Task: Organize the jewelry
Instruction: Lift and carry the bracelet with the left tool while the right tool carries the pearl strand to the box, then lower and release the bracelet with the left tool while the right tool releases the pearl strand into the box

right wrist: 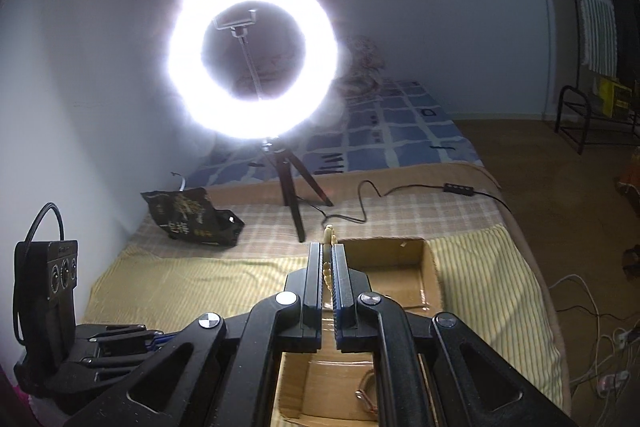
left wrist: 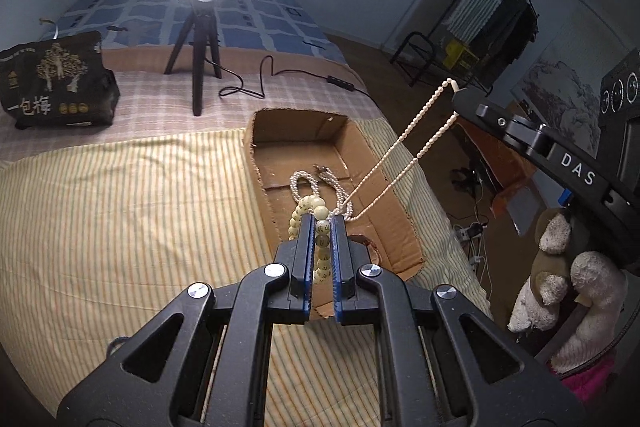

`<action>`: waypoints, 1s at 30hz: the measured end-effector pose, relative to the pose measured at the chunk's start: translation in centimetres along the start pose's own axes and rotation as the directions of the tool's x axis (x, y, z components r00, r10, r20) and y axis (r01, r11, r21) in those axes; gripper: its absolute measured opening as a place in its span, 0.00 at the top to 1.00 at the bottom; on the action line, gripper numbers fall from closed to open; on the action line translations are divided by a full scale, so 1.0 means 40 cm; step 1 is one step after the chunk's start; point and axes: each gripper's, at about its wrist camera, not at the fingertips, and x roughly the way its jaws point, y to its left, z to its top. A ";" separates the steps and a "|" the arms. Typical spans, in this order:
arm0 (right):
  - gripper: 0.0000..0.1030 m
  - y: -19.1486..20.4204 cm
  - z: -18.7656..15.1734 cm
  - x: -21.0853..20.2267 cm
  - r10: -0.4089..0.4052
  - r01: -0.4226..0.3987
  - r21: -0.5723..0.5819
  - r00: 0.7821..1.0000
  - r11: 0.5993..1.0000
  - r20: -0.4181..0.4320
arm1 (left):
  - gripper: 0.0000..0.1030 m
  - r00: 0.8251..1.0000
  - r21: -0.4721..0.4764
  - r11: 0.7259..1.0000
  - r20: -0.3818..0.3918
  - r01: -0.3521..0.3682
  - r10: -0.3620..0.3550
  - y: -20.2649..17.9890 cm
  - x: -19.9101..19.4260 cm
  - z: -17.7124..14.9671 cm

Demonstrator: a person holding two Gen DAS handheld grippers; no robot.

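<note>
Both grippers clamped on jewelry over the cardboard box, untangling mid-way.

Left wrist view: left gripper (left wrist: 322, 227) clenched on a chunky cream bead bracelet (left wrist: 316, 213), big round beads with dark markings, held just above the cardboard box (left wrist: 400, 227) on the striped bedspread (left wrist: 120, 207). A white pearl strand (left wrist: 306, 183) lies coiled on the box floor. A thin cream bead necklace (left wrist: 404, 147) runs taut from that pile up to the right gripper (left wrist: 460, 91), tips pinched on its top loop.
Right wrist view: right gripper (right wrist: 328, 251) closed on the thin necklace, small oval beads poking out above the fingers; a brown loop item (right wrist: 366, 391) sits in the box (right wrist: 432, 267) below.
Judgement: pieces look tangled together, nothing sorted yet; separating and laying out remain.
</note>
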 end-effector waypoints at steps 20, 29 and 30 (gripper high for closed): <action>0.99 -0.123 -0.058 0.102 -0.061 0.069 0.059 0.989 0.996 -0.132 | 0.95 0.992 0.048 0.999 -0.123 -0.016 0.021 -0.063 0.163 -0.035; 0.98 -0.131 -0.079 0.134 -0.062 0.073 0.062 0.983 0.995 -0.174 | 0.95 0.989 0.062 0.998 -0.142 -0.030 0.038 -0.051 0.185 -0.044; 0.95 -0.132 -0.081 0.135 -0.064 0.076 0.063 0.982 0.995 -0.175 | 0.95 0.989 0.065 0.997 -0.140 -0.033 0.042 -0.050 0.184 -0.044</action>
